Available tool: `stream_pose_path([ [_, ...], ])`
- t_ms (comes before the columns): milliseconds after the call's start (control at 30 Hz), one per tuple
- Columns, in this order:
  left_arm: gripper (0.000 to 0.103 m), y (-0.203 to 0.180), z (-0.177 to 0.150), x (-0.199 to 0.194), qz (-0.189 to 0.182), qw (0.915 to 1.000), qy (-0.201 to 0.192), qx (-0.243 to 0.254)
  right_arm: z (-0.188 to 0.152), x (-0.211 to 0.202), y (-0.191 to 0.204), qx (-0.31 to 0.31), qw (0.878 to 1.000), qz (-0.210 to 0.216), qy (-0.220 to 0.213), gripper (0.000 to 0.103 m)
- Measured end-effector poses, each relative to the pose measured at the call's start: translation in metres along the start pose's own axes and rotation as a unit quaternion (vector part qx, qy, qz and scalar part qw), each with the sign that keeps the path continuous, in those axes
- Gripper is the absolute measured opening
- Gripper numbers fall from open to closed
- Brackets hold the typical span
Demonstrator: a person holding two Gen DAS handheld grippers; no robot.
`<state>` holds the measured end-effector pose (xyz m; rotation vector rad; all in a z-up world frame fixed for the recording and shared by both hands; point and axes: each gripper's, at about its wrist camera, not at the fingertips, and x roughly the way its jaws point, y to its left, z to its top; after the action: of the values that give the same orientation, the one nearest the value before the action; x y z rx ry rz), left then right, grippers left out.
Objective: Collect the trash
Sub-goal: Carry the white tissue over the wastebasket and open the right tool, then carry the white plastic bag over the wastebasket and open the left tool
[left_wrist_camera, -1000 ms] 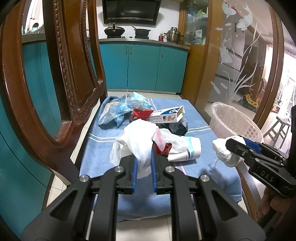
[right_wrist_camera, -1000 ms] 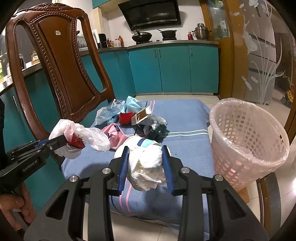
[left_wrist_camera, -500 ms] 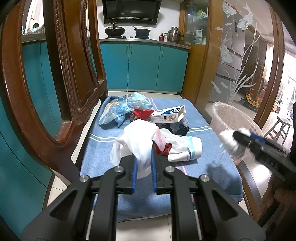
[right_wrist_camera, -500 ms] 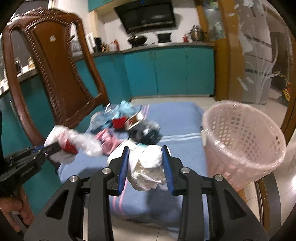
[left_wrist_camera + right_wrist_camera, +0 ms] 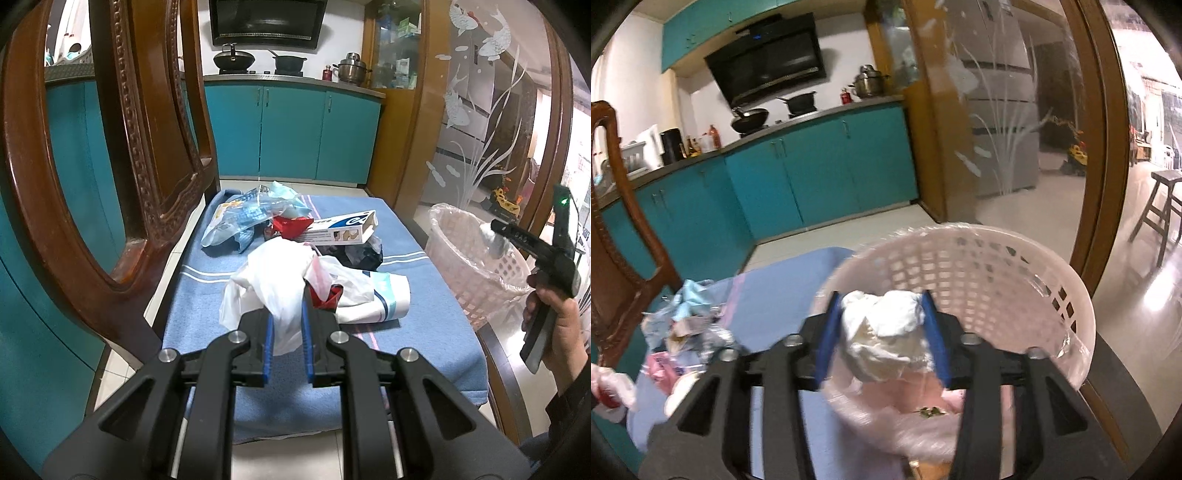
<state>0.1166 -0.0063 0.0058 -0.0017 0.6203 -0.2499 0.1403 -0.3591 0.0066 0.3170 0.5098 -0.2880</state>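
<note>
The right hand-held gripper (image 5: 881, 334), jaws just opening, has the white wad (image 5: 886, 332) between them above the basket (image 5: 1015, 266); the left hand-held gripper (image 5: 287, 332) clamps a white bag (image 5: 273, 280).

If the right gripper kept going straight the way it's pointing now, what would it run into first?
Most likely the inside of the pink lattice wastebasket with its clear liner. The right gripper points down into its mouth, its jaws just opened around the crumpled white paper wad. Depth is hard to judge.
</note>
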Motion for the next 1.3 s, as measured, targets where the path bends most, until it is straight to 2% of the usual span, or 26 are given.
stream_pose_path([
  [133, 0.014, -0.002, -0.001, 0.004, 0.004, 1.0000, 0.004, 0.003, 0.004, -0.017, -0.005, 0.009, 1.000, 0.006, -0.015, 0.066],
  [267, 0.014, -0.009, 0.000, 0.003, 0.001, 0.9999, 0.002, 0.012, 0.007, -0.075, -0.016, 0.063, 0.995, 0.021, -0.073, 0.087],
  [367, 0.014, -0.024, 0.002, 0.003, -0.010, 0.9995, -0.003, 0.031, 0.003, -0.101, -0.022, 0.098, 0.990, 0.035, -0.092, 0.091],
  [433, 0.014, -0.040, 0.007, 0.006, -0.029, 0.9989, 0.000, 0.037, 0.000, -0.112, -0.022, 0.105, 0.988, 0.030, -0.106, 0.093],
  [533, 0.014, -0.080, 0.022, 0.016, -0.055, 0.9963, -0.001, 0.066, -0.001, -0.117, -0.027, 0.125, 0.984, 0.013, -0.123, 0.094],
  [633, 0.014, -0.137, 0.045, 0.029, -0.090, 0.9909, -0.013, 0.099, 0.001, -0.124, -0.040, 0.152, 0.979, -0.004, -0.140, 0.094],
  [767, 0.014, -0.224, 0.083, 0.051, -0.145, 0.9799, -0.035, 0.133, 0.005, -0.136, -0.059, 0.189, 0.967, -0.025, -0.169, 0.094],
  [833, 0.023, -0.257, 0.097, 0.068, -0.163, 0.9758, -0.029, 0.143, 0.006, -0.140, -0.067, 0.206, 0.962, -0.031, -0.176, 0.094],
  [900, 0.076, -0.282, 0.104, 0.090, -0.172, 0.9735, 0.004, 0.151, 0.007, -0.143, -0.072, 0.214, 0.960, -0.032, -0.179, 0.094],
  [967, 0.079, -0.281, 0.102, 0.094, -0.162, 0.9766, 0.006, 0.142, 0.008, -0.139, -0.072, 0.207, 0.963, -0.025, -0.168, 0.094],
  [1067, 0.082, -0.254, 0.092, 0.081, -0.153, 0.9788, -0.003, 0.136, 0.007, -0.126, -0.062, 0.173, 0.975, -0.012, -0.141, 0.094],
  [1133, 0.083, -0.223, 0.083, 0.061, -0.115, 0.9820, -0.019, 0.149, 0.006, -0.119, -0.052, 0.154, 0.981, 0.003, -0.118, 0.094],
  [1200, 0.091, -0.188, 0.072, 0.038, -0.081, 0.9845, -0.036, 0.151, 0.005, -0.109, -0.036, 0.129, 0.988, 0.021, -0.086, 0.094],
  [1300, 0.094, -0.137, 0.059, 0.009, -0.033, 0.9901, -0.045, 0.129, 0.000, -0.100, -0.004, 0.079, 0.994, 0.058, -0.054, 0.094],
])
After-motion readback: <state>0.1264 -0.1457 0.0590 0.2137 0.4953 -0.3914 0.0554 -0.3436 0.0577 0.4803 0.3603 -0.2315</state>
